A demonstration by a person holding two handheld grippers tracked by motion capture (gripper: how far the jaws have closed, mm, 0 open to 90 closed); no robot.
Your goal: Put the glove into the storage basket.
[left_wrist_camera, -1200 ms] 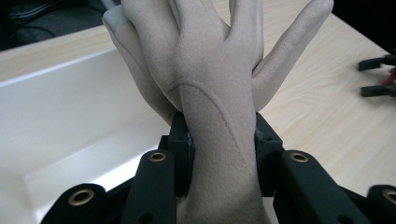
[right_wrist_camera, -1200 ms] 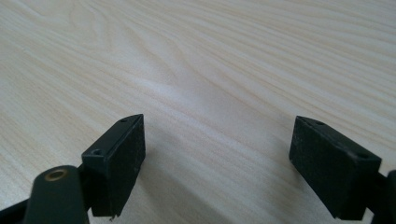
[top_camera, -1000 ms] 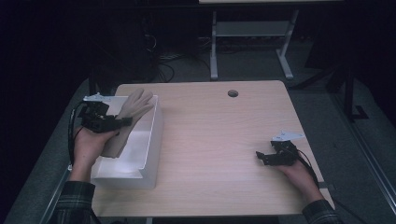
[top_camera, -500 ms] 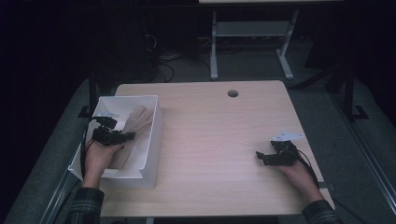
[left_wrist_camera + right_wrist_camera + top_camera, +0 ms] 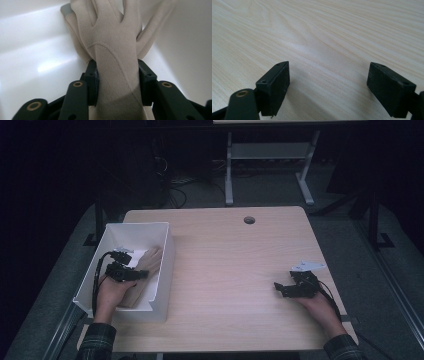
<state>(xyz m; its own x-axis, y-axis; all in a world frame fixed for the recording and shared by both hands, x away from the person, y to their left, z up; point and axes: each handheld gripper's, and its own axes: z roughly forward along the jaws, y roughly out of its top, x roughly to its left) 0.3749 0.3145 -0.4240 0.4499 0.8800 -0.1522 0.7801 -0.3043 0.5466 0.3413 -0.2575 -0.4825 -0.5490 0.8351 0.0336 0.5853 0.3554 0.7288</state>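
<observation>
While the left gripper (image 5: 141, 274) sits inside the white bin (image 5: 165, 251), its jaws pinch a beige glove (image 5: 117, 57) across the palm, glove's long axis running straight ahead from the jaws, fingertips toward the bin's far wall. Well right of the bin, the right gripper (image 5: 278, 287) rests on the table (image 5: 225, 270), jaws spread, holding nothing. Left hand is nearer; release likely next.

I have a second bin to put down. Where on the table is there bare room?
Bare wood runs from the white bin to the right gripper, back to the grommet hole. The bin is crowded: left gripper and beige glove.
</observation>
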